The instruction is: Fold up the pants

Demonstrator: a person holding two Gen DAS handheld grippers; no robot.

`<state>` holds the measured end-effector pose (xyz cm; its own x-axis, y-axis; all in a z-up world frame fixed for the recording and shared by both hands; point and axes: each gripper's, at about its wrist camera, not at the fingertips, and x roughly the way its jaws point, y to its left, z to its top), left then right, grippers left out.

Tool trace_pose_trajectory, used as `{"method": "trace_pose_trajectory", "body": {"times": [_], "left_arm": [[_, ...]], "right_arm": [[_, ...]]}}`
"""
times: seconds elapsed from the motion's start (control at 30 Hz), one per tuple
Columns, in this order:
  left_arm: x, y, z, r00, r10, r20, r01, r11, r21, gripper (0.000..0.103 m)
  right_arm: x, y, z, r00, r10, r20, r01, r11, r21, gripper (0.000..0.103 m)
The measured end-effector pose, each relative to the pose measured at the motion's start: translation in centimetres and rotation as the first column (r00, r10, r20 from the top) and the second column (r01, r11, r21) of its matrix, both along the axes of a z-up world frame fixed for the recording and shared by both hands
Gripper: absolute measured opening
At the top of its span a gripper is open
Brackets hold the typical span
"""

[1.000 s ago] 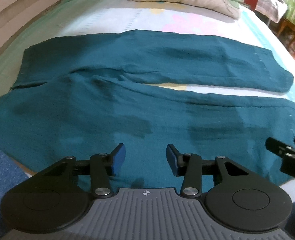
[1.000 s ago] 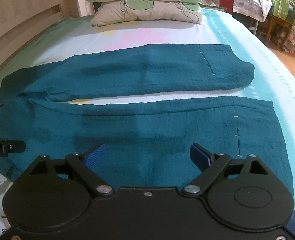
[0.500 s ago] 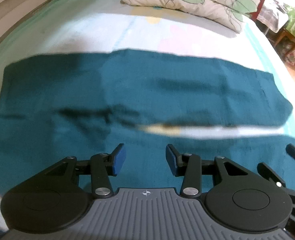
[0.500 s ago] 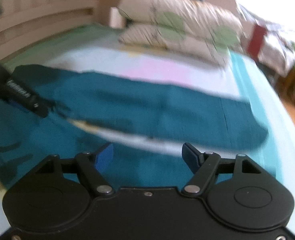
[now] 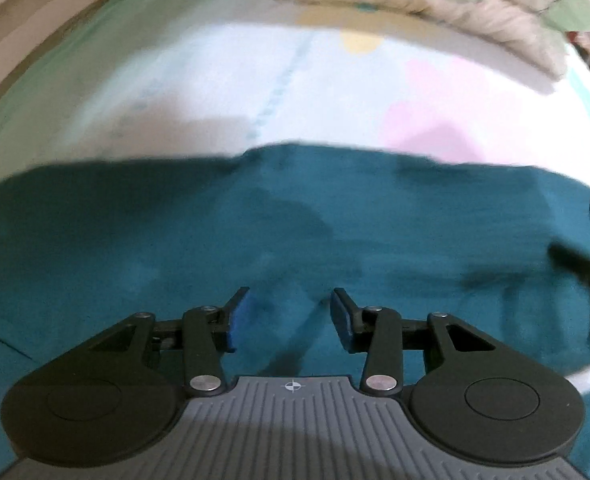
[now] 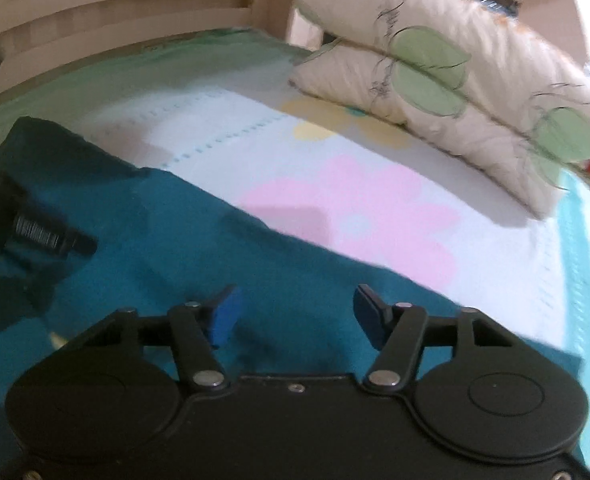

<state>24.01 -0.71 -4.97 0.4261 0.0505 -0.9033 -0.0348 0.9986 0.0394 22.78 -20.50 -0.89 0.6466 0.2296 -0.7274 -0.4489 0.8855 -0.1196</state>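
Bed: a mattress under a pale sheet [image 6: 223, 128] printed with pink and yellow flowers, green along the far edge; a wooden slatted headboard [image 6: 127, 12] stands behind it.
Pillows: two cream pillows with green leaf prints [image 6: 447, 76], stacked at the far right of the bed, well apart from the garment.
Pants: teal pants [image 5: 255, 232] spread flat on the sheet, filling the lower half of both views; their far edge runs as one blurred line against the bare sheet.
Left gripper: the left gripper [image 5: 291, 316] hovers over the teal cloth, jaws part open with a clear gap between the blue pads, holding nothing.
Right gripper: the right gripper [image 6: 295, 316] is likewise over the cloth — jaws spread wider, cloth visible between the pads, nothing gripped.
View: both pictures are smeared, so whether one leg already lies on the other cannot be told for sure.
Progress: judging from the flat, full-length spread, folding looks early — no shortened or stacked bundle shows, and the lengthwise folds seem left to do.
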Motion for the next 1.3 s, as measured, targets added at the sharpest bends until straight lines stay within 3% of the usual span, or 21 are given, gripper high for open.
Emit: {"method": "trace_pose_trajectory", "body": {"times": [0.1,0.17,0.4,0.47,0.53,0.57,0.6,0.7,0.9,1.07,1.3], "left_arm": [[1.0,1.4,-2.0,0.997,0.033,-0.072,-0.037,0.997,-0.061,0.033],[1.3,1.8,-2.3,0.997,0.037,-0.065,-0.042,0.996,-0.082,0.033],[1.1,0.5,-2.5,1.000,-0.023,-0.019,0.023,1.000,-0.005,0.034],[0.9,0.2,-2.4,0.999,-0.034,-0.012,0.034,0.999,0.007,0.034],[1.5,0.5,-2.2,0.999,-0.031,-0.008,0.031,1.000,-0.003,0.034],[1.5,0.7,-2.1,1.000,-0.028,-0.005,0.028,1.000,-0.013,0.034],[1.6,0.9,-1.9,1.000,-0.021,0.001,0.021,0.999,-0.028,0.034],[2.0,2.0,-1.5,1.000,0.016,0.011,-0.015,0.993,-0.117,0.034],[2.3,3.8,0.4,0.996,0.073,0.057,-0.052,0.951,-0.306,0.034],[1.9,3.3,2.0,0.993,0.043,0.106,0.000,0.926,-0.376,0.034],[1.9,3.5,1.3,0.997,0.062,0.043,-0.033,0.873,-0.486,0.035]], "right_arm": [[3.6,0.8,-1.5,0.998,0.055,-0.044,-0.054,0.998,0.018,0.060],[5.4,1.5,-2.6,0.994,0.087,-0.065,-0.085,0.996,0.025,0.060],[9.4,4.4,-6.3,0.965,0.242,-0.102,-0.247,0.968,-0.041,0.060],[10.1,4.2,-6.4,0.957,0.265,-0.117,-0.267,0.964,0.001,0.060],[10.9,3.4,-6.4,0.948,0.265,-0.175,-0.252,0.963,0.093,0.045],[11.0,3.1,-6.1,0.948,0.259,-0.185,-0.239,0.963,0.122,0.020],[10.9,2.8,-6.0,0.946,0.256,-0.199,-0.230,0.963,0.143,0.015],[9.9,2.1,-5.4,0.949,0.250,-0.192,-0.220,0.961,0.166,0.009],[5.9,1.0,-2.1,0.958,0.260,-0.118,-0.232,0.950,0.210,0.008],[1.6,1.1,-1.2,0.956,0.274,-0.106,-0.252,0.950,0.182,0.008],[-1.3,2.3,-2.1,0.955,0.275,-0.108,-0.260,0.956,0.134,0.008]]}}
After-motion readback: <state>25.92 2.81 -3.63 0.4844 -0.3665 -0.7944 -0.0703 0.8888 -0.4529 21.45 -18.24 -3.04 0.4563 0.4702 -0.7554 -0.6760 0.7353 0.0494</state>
